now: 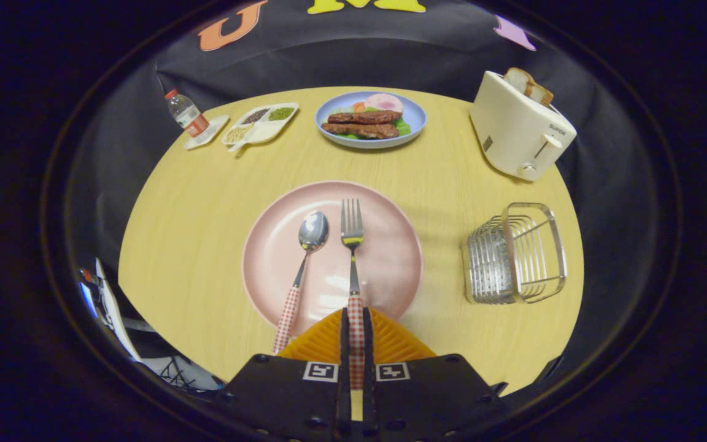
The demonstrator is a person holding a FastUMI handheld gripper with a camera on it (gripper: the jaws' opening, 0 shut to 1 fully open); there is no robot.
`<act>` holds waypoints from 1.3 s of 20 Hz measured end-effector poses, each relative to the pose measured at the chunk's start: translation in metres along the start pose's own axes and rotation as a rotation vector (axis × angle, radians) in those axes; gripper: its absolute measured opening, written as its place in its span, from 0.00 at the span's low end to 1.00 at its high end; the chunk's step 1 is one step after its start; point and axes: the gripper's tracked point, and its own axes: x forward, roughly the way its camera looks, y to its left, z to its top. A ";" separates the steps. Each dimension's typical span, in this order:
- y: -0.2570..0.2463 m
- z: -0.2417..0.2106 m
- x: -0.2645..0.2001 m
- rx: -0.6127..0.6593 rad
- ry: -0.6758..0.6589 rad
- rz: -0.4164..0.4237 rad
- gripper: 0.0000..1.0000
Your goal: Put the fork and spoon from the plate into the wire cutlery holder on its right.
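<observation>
Gripper view: gripper [356, 334] fingers clamped together on the checked handle of the fork [352, 236], one finger on each side. Fork tines lie on the pink plate [280, 276], pointing away. Spoon [312, 233] lies just left of the fork on the same plate, handle overhanging the near rim beside the fingers. Wire cutlery holder [516, 255] stands right of the plate, apart from it. Toaster [516, 132] with bread beyond the holder. Food plate [370, 120] on the table's far side.
</observation>
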 end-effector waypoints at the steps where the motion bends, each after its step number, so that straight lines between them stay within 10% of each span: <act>1: -0.003 0.005 -0.017 0.007 0.015 0.020 0.08; 10: -0.101 0.017 -0.104 0.110 0.203 -0.007 0.08; 26: -0.155 0.014 -0.070 0.191 0.590 -0.072 0.07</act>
